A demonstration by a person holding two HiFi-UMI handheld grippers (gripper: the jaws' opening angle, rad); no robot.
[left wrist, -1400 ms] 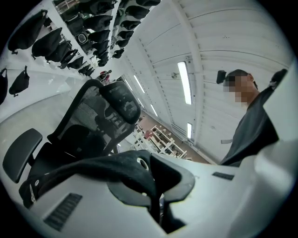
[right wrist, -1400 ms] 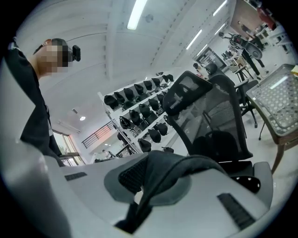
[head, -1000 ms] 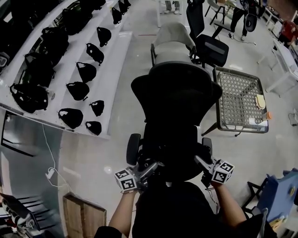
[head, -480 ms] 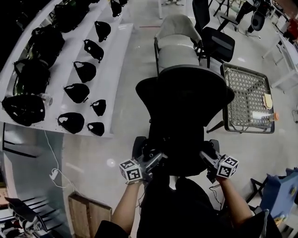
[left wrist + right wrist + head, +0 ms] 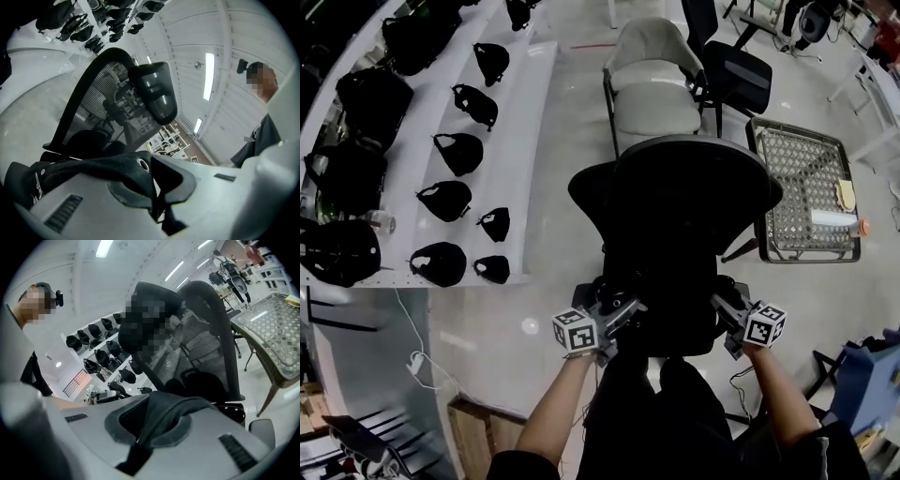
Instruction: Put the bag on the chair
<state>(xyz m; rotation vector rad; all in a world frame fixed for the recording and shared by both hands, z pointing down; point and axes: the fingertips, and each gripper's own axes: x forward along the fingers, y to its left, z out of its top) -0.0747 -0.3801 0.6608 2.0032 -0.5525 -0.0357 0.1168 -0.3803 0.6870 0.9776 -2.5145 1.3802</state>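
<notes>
A black office chair [image 5: 675, 216] with a mesh back [image 5: 89, 112] and a headrest [image 5: 154, 91] stands right in front of me. I hold the black bag between both grippers. My left gripper [image 5: 617, 314] is shut on a black strap with a metal eyelet [image 5: 133, 168]. My right gripper [image 5: 727, 312] is shut on a fold of black bag fabric [image 5: 164, 413]. In the head view the bag blends into the dark chair, so its outline is hard to make out. The chair's mesh back [image 5: 201, 348] fills the right gripper view, close behind the bag.
White stepped shelves [image 5: 534, 122] at the left carry several black bags. Beyond the office chair stand a grey chair [image 5: 652, 94] and another black chair [image 5: 736, 80]. A wire-mesh table [image 5: 806, 187] is at the right, a cardboard box [image 5: 478, 431] at the lower left.
Both grippers have sunk and moved forward with the bag, closer to the chair. The chair now sits lower and nearer in the head view.
</notes>
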